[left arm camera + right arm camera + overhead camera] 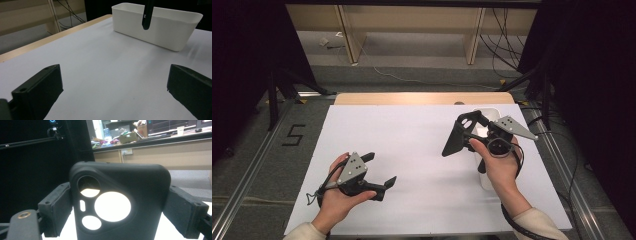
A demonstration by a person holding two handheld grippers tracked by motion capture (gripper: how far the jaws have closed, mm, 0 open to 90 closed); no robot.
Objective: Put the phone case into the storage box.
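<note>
High view: right gripper clamps a black phone case above the surface; white bin at its one o'clock, likely the drop (left gripper gapes idle).

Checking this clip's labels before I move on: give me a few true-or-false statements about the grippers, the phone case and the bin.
1. The right gripper grips a black phone case by its sides. True.
2. The case lies flat on the table. False: it is held up in the air, near the white bin.
3. The left gripper is open with nothing between its jaws. True.
4. The left gripper is inside the bin. False: it is low over the white sheet, well apart from the bin.
5. The case has several cutouts near one end. True: light shows through them in the right gripper view.
</note>
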